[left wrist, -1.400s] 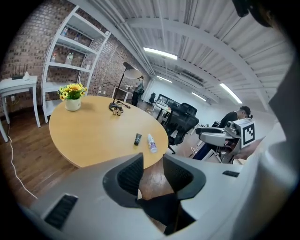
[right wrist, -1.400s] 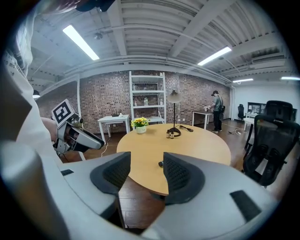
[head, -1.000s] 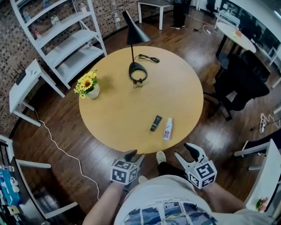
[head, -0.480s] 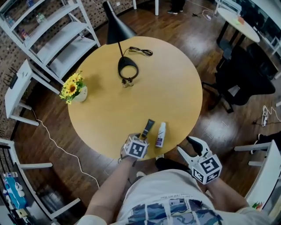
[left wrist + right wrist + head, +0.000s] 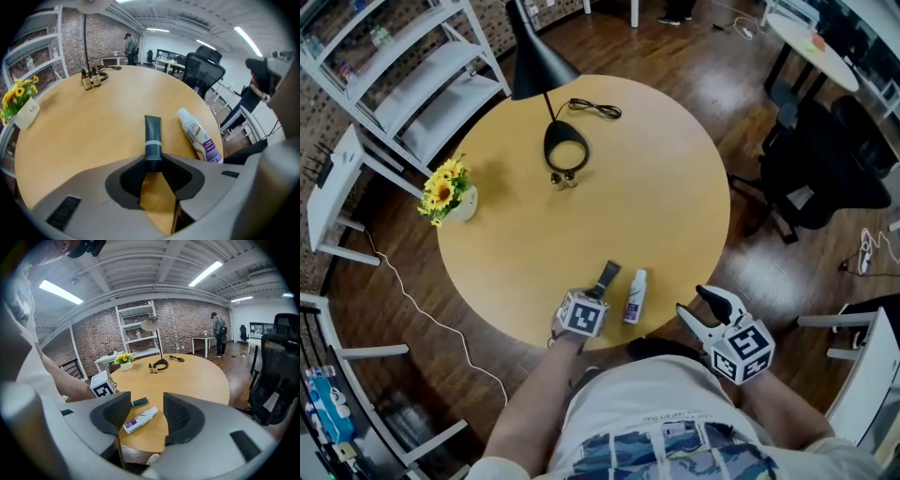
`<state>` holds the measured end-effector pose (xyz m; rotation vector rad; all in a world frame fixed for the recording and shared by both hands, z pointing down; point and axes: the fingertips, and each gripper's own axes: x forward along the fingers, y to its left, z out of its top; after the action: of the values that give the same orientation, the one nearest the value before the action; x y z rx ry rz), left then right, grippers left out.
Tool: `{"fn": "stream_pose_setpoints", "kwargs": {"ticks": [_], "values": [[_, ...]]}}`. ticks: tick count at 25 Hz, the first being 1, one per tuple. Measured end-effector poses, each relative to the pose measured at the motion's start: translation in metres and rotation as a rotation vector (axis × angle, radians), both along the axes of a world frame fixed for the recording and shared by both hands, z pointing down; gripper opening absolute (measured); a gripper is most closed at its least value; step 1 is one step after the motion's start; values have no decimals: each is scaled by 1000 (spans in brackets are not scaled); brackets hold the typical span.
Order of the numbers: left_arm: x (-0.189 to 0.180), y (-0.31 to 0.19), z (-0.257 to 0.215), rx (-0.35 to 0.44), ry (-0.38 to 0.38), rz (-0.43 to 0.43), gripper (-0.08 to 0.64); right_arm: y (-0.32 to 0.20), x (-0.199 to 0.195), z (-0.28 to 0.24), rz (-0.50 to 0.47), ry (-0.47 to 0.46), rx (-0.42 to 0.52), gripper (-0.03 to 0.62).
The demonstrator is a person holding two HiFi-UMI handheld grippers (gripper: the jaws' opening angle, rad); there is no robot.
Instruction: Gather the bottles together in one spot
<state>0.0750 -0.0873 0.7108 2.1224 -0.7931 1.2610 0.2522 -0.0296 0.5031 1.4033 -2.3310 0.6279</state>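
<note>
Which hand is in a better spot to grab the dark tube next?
Left. The left gripper has the dark tube between its jaws at its near end, while the right gripper hangs open back at the table edge.

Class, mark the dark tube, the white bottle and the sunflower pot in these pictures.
dark tube (image 5: 153,133), left gripper view, mid-body.
white bottle (image 5: 635,296), head view, its middle.
sunflower pot (image 5: 464,207), head view, pot wall.
</note>
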Motion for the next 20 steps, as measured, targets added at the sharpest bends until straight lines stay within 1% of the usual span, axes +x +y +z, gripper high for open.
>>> {"fn": "stream_pose_setpoints", "kwargs": {"ticks": [1, 2, 5, 8, 9, 11, 13, 14, 16, 20], "values": [[0, -1, -8, 13, 29, -26, 114, -2, -1, 0, -6, -8, 0, 242], [1, -3, -19, 42, 68, -45, 114, -4, -3, -1, -13, -18, 0, 242], [0, -3, -66, 160, 190, -67, 114, -10, -21, -11, -41, -73, 14, 242], [-14, 13, -125, 277, 338, -46, 114, -18, -64, -31, -97, -161, 43, 240], [-19, 21, -146, 313, 392, -32, 114, -21, -81, -40, -125, -198, 52, 225], [-28, 40, -183, 378, 488, -5, 114, -24, -114, -57, -182, -277, 63, 176], [-37, 63, -210, 424, 557, 22, 114, -22, -140, -69, -226, -356, 51, 172], [-42, 75, -219, 443, 580, 38, 114, -18, -151, -74, -243, -396, 36, 156], [-53, 98, -232, 479, 601, 65, 114, -7, -172, -82, -273, -469, -6, 149], [-81, 138, -237, 526, 598, 100, 114, 31, -218, -86, -338, -580, -109, 129]]}}
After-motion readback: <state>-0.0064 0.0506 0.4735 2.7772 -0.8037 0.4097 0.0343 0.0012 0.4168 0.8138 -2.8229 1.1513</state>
